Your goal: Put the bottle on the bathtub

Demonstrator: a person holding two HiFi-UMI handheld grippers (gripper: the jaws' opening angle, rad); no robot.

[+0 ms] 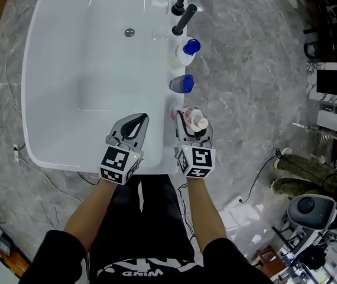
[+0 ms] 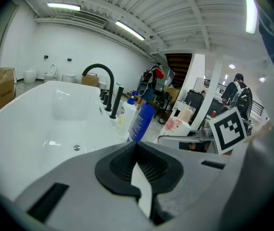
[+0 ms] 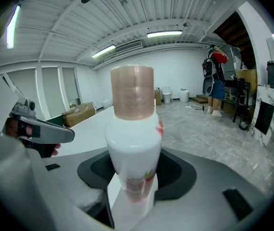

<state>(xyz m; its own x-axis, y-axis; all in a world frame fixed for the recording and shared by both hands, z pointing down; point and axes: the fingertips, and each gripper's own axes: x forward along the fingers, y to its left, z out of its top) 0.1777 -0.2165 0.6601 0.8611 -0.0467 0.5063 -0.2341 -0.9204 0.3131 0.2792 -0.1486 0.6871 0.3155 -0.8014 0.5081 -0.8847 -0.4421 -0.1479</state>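
The bottle [image 3: 132,143] could slip and fall, because the right gripper [image 1: 193,123] squeezed only its low end. It could also bump the blue bottle [image 1: 182,84] on the bathtub [image 1: 62,158] rim. The bottle was white with a tan cap and a red picture, held up by the tub's right edge. The left gripper [image 1: 134,125] was closed on nothing.

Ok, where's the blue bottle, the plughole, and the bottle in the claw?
blue bottle [image 2: 139,121], left gripper view, middle of its body.
plughole [image 1: 129,32], head view, its metal centre.
held bottle [image 3: 132,143], right gripper view, its white body.
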